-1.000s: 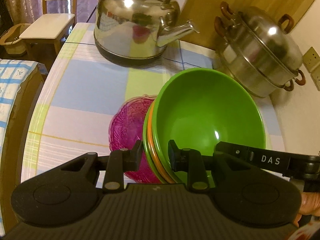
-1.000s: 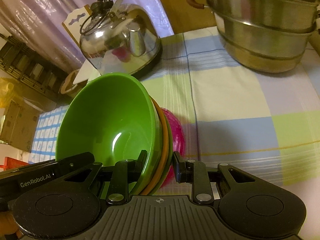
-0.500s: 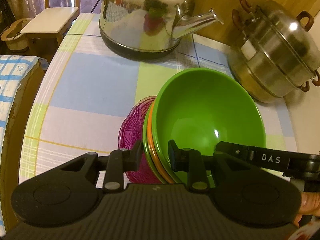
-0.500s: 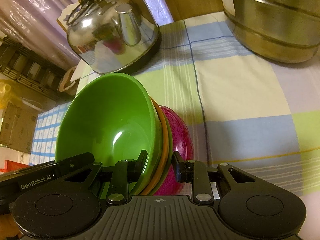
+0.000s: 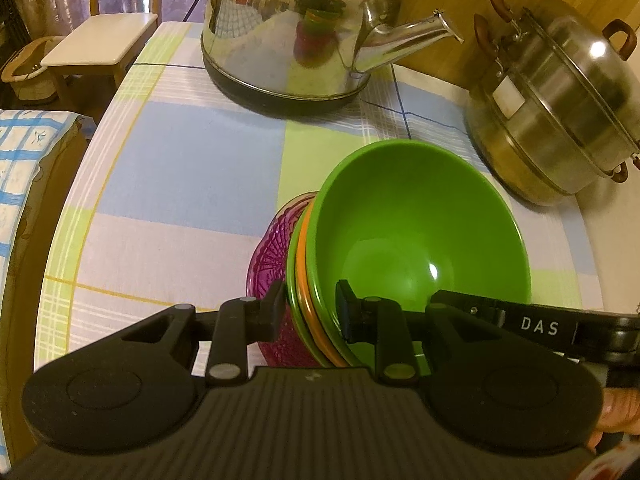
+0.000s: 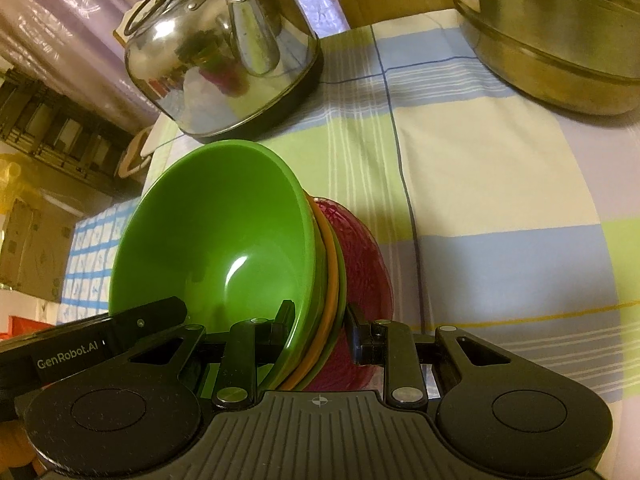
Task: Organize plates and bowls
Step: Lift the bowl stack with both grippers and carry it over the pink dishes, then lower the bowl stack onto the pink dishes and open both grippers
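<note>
I've got both tongs, left gripper [image 5: 308, 312] and right gripper [image 6: 318, 326], clamped on the bowl stack [image 5: 416, 236], kettle [image 5: 304, 28] at 12 o'clock.

Home kitchen: kettle [image 5: 296, 28], steamer pot [image 5: 556, 92], checked tablecloth [image 5: 192, 168].

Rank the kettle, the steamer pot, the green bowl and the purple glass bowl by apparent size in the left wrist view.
1. Kettle, cut off at the top.
2. Steamer pot and green bowl look alike; the bowl sits nearer the camera, so unsure.
3. Purple glass bowl, mostly hidden behind the stack.
</note>
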The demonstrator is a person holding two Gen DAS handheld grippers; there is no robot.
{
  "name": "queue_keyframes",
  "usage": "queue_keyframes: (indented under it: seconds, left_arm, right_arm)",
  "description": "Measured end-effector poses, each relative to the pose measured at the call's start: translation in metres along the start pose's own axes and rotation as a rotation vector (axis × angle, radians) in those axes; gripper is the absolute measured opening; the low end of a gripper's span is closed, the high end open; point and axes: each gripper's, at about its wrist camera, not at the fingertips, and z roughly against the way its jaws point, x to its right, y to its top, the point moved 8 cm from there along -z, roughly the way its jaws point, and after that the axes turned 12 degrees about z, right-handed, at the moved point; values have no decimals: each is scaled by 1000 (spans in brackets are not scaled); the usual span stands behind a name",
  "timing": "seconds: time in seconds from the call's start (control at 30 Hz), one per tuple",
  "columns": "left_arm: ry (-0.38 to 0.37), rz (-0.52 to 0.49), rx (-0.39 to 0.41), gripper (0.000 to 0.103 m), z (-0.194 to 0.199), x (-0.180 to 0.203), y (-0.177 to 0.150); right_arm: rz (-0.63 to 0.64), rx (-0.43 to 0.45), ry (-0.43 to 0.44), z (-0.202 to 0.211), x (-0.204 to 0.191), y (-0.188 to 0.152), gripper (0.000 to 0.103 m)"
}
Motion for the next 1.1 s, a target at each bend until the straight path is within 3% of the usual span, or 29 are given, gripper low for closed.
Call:
queue_keyframes:
  seconds: [0.2, 0.23, 0.33, 0.37, 0.7, 0.87, 0.93, 1.1]
  left_arm:
    - [-14, 11, 7, 28, 1, 1, -1]
    - [-16, 12, 11, 32, 2, 1, -1]
    - [-17, 12, 32, 38, 7, 1, 0]
    - [-14, 11, 42, 39, 10, 1, 0]
    - [-24, -22, 168, 75, 61, 11, -11]
    - [-23, -23, 253, 82, 99, 12, -29]
    - [0, -22, 293, 90, 115, 9, -39]
    - [26, -35, 330, 91, 141, 6, -70]
  right_arm:
    - [5, 1, 0, 1, -3, -1, 31]
    - [6, 5, 8, 1, -3, -1, 38]
    - [5, 41, 29, 8, -5, 2, 73]
    - [4, 59, 23, 12, -4, 3, 75]
    - [28, 134, 26, 54, -7, -6, 77]
    - [62, 179, 13, 85, -17, -21, 77]
    - [66, 193, 7, 97, -20, -29, 77]
    - [87, 218, -16, 125, -29, -61, 77]
